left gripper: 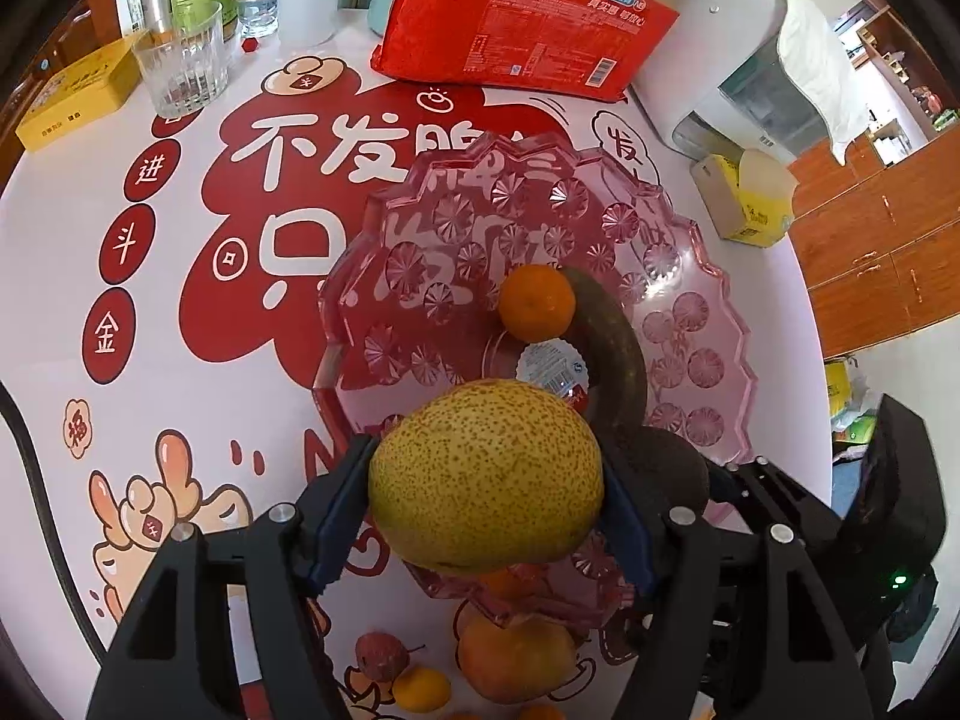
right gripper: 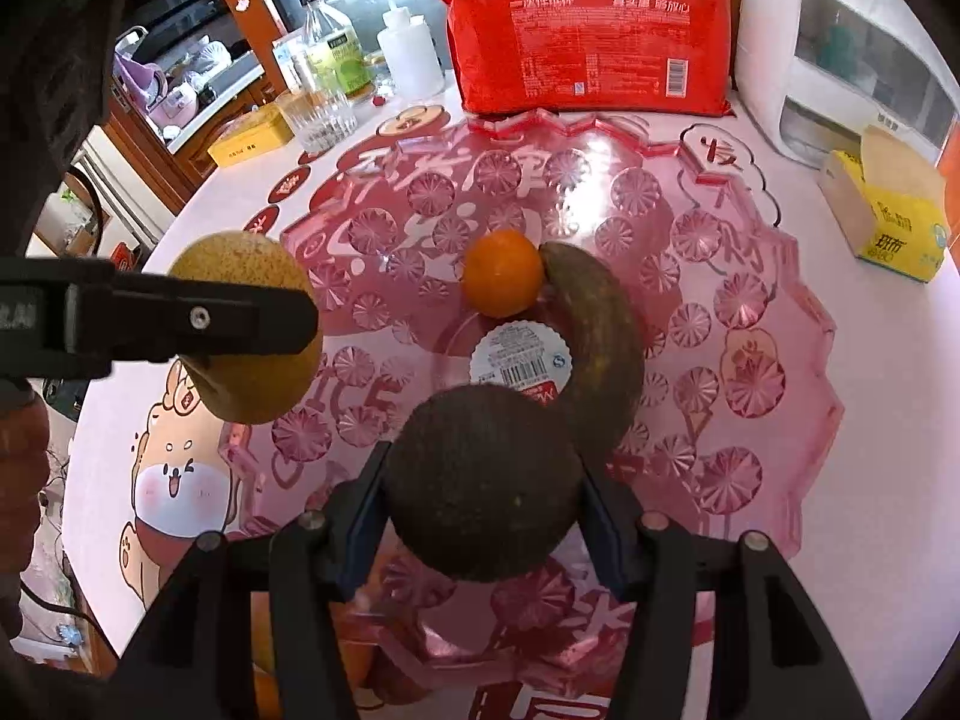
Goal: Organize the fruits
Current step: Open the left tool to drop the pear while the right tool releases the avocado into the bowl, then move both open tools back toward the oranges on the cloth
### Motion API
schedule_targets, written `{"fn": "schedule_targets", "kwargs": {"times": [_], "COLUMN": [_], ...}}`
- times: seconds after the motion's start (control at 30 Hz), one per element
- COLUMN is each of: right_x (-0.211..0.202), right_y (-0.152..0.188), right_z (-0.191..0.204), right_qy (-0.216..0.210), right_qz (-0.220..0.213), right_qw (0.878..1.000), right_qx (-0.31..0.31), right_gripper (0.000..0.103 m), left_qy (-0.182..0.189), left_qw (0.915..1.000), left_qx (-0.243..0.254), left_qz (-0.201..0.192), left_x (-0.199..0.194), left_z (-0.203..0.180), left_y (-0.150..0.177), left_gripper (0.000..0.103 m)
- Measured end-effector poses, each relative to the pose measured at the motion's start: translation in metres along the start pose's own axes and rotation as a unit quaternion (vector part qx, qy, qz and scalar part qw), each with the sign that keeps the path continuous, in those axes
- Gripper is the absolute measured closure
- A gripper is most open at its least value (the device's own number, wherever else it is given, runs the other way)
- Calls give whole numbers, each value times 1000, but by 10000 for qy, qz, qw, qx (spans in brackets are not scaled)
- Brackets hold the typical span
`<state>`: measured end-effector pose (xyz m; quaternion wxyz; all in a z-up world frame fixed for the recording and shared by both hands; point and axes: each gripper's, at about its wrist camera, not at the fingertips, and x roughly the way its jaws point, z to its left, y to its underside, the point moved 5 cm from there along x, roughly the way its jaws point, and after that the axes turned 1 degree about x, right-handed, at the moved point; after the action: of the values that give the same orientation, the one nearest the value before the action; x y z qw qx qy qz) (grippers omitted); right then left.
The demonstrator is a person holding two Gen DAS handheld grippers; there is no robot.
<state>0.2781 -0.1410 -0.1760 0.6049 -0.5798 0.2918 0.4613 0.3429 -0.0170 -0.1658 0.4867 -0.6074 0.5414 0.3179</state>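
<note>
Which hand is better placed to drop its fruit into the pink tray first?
Right, probably. The right gripper holds the dark avocado well over the pink tray; the left gripper's pear hangs at the rim.

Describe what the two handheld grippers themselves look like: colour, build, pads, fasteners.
Both match. The left gripper has matte black angular arms with open triangular cut-outs, round silver bolt heads at the joints, and dark blue pads lining its fingers. The right gripper is built the same: black frame, silver fasteners, blue-lined fingers. Seen side-on in the right wrist view, the left gripper's finger is a flat black bar with one screw.
</note>
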Motion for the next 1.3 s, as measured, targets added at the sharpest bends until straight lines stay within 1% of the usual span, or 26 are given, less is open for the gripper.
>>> {"fn": "schedule_targets", "kwargs": {"times": [0.13,0.23,0.33,0.37,0.47,0.63,0.9,1.03,1.2,1.3], "right_x": [-12,-27,-43,-47,-58,-72,-99,-110,-122,-128], "right_y": [0,-1,0,1,9,31,67,84,104,117], "right_z": [-2,-4,-4,-4,-6,-10,-18,-25,-30,-30], "right_qy": [74,111,185,199,248,331,426,441,353,298], "right_qz": [-158,-385,-555,-589,-637,-647,-752,-821,-874,-887], "right_qw": [9998,9991,9982,9980,9975,9968,9946,9927,9911,9908], "right_qx": [67,112,100,107,184,337,567,759,941,977], "right_gripper": [45,45,45,45,45,45,44,44,44,44], "left_qy": [-37,3,173,173,107,127,123,147,163,75], "left_qw": [10000,9999,9994,9993,9987,9977,9958,9937,9927,9933], "left_qx": [-34,-153,-203,-176,-96,-65,36,-37,-34,-25], "left_qz": [-6,28,-208,-276,-491,-666,-908,-1109,-1193,-1153], "left_x": [-4,-8,-23,-27,-45,-65,-93,-105,-113,-112], "left_z": [1,5,4,4,-1,-3,-9,-10,-11,-12], "left_y": [3,9,12,12,13,23,59,77,102,121], "left_gripper": [34,32,20,18,18,18,18,18,18,18]}}
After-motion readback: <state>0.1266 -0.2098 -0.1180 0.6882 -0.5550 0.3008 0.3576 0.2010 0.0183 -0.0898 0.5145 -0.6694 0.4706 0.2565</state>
